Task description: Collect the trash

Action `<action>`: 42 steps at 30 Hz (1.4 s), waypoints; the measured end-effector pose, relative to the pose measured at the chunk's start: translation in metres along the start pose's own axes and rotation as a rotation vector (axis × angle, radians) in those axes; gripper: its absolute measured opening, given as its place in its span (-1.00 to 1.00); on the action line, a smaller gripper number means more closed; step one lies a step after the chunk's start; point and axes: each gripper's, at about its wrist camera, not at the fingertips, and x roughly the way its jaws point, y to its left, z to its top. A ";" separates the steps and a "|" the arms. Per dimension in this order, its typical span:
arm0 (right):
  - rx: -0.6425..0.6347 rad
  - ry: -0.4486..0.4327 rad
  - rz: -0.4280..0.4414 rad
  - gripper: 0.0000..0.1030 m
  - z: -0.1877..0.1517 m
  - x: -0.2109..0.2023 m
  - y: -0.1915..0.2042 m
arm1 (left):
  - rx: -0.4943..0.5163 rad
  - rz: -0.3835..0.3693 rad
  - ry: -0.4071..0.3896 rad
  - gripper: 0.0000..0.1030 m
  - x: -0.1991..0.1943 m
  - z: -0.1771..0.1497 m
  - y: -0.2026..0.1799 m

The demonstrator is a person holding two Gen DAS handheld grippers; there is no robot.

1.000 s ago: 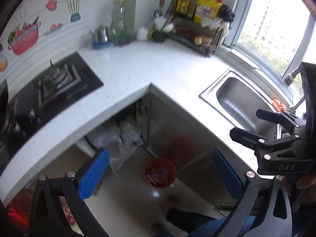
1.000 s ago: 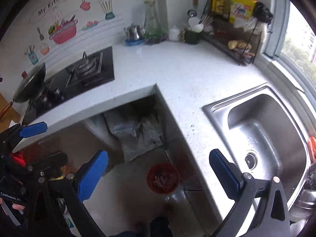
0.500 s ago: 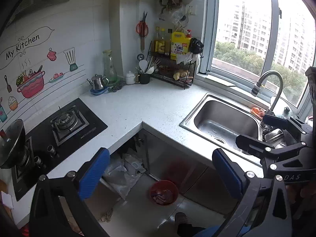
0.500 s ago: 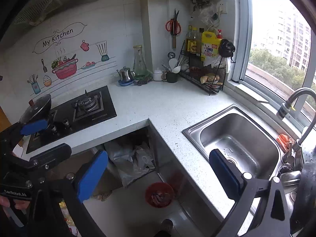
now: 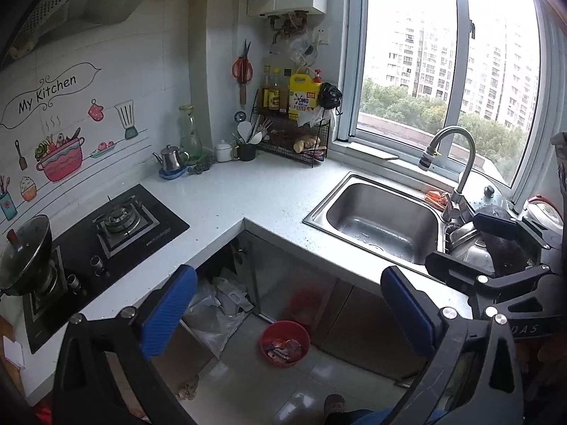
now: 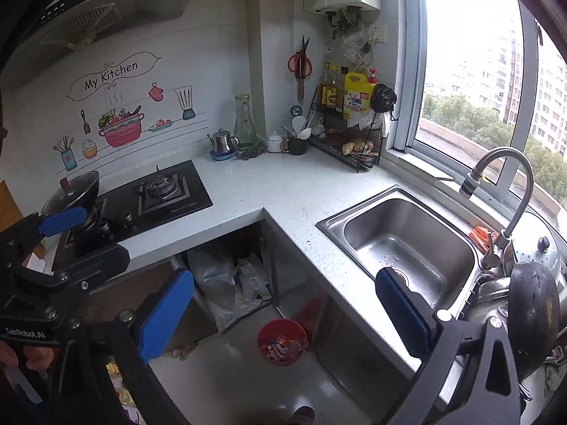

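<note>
We note an L-shaped white desk (image 5: 248,191) in a kitchen corner, a black gas hob (image 5: 117,226) set in its left run and a steel sink (image 5: 382,219) under the window (image 5: 443,71). Daylight enters there. White tiled wall (image 6: 212,71) carries a "My Kitchen" decal (image 6: 110,74). Pale glossy floor (image 5: 248,372).

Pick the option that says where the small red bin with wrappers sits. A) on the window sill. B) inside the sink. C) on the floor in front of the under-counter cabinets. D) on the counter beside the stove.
C: the red bin stands on the tiled floor below the counter, with wrappers inside it.
</note>
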 end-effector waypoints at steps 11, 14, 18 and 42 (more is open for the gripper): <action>-0.008 -0.008 0.009 0.99 -0.010 -0.011 0.004 | -0.009 0.019 -0.005 1.00 -0.008 -0.006 -0.005; -0.011 -0.011 0.012 0.99 -0.010 -0.013 0.003 | -0.006 0.020 -0.003 1.00 -0.009 -0.008 -0.006; -0.007 -0.009 0.014 0.99 -0.011 -0.013 -0.001 | -0.011 0.020 -0.002 1.00 -0.009 -0.008 -0.007; -0.002 -0.014 0.016 0.99 -0.011 -0.017 -0.006 | 0.006 0.033 -0.001 1.00 -0.005 -0.006 -0.016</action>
